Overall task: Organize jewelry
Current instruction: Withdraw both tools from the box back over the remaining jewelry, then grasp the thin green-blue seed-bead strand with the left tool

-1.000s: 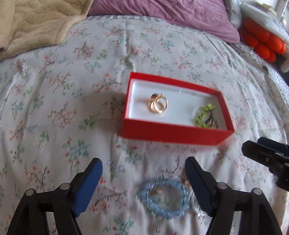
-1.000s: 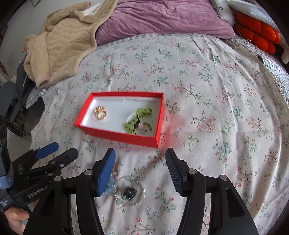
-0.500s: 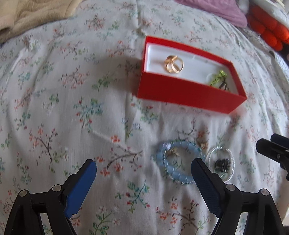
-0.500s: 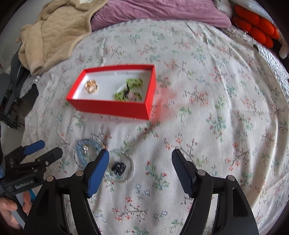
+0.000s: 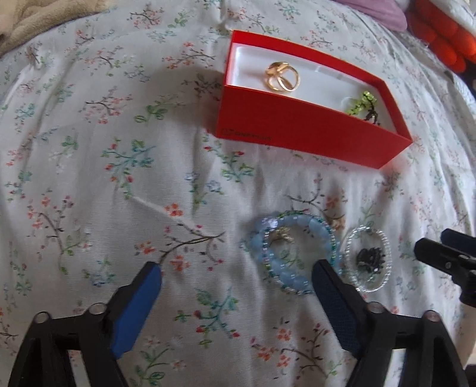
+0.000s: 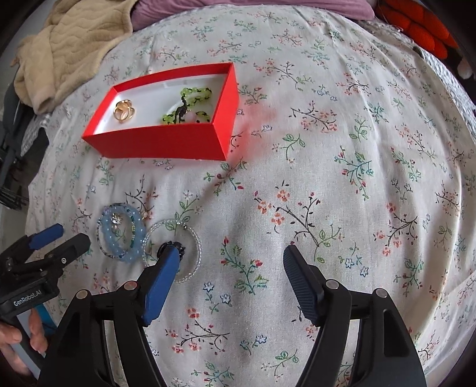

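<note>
A red box [image 5: 297,131] [image 6: 154,144] with a white lining sits on the floral bedspread. It holds gold rings [image 5: 281,76] [image 6: 123,110] and a green bead bracelet [image 5: 361,104] [image 6: 190,102]. Blue bead bracelets [image 5: 293,253] [image 6: 120,232] and a clear bead bracelet [image 5: 369,259] [image 6: 190,235] with a dark piece inside lie on the spread in front of the box. My left gripper [image 5: 238,274] is open, its right finger beside the blue bracelets. My right gripper [image 6: 230,256] is open and empty, its left finger over the clear bracelet.
A beige blanket [image 6: 68,44] and a purple pillow [image 6: 238,6] lie at the bed's far side. Orange cushions [image 6: 416,26] lie at the far right. The left gripper [image 6: 44,253] shows at the lower left of the right wrist view.
Both grippers have pulled back toward me and away from the box. The bracelets now sit farther up in both views. Both stay open.
</note>
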### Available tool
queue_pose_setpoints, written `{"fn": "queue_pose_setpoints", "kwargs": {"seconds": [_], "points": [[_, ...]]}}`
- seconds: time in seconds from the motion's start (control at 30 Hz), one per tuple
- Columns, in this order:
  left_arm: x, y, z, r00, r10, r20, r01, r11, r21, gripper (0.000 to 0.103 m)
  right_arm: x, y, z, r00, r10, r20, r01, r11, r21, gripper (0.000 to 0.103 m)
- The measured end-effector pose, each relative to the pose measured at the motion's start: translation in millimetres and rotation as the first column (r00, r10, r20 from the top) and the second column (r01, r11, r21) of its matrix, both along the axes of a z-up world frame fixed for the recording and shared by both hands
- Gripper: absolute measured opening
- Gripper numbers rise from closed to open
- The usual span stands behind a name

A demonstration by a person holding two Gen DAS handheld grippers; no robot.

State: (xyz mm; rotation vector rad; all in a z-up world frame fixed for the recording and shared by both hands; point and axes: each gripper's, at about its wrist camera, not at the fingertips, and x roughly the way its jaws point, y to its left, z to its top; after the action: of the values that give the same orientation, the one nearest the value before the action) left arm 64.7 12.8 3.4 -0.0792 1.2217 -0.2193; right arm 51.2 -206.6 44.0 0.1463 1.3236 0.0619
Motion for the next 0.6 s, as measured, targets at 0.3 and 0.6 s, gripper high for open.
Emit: {"fn": "queue_pose_setpoints", "kwargs": {"seconds": [0.3,0.6], "points": [[6,-14,-13,0.998,-0.005,-0.055,0.001,0.997,-0.072,0.039,2,2,-3,1.000,0.004,-0.005,-0.004,1.000,0.000,0.075],[6,-24,-18,0.999,-0.015,-0.052,0.012,0.998,-0.057,0.004,2,-2,-4,1.000,-0.006,-0.009,0.006,1.000,0.000,0.075]]}}
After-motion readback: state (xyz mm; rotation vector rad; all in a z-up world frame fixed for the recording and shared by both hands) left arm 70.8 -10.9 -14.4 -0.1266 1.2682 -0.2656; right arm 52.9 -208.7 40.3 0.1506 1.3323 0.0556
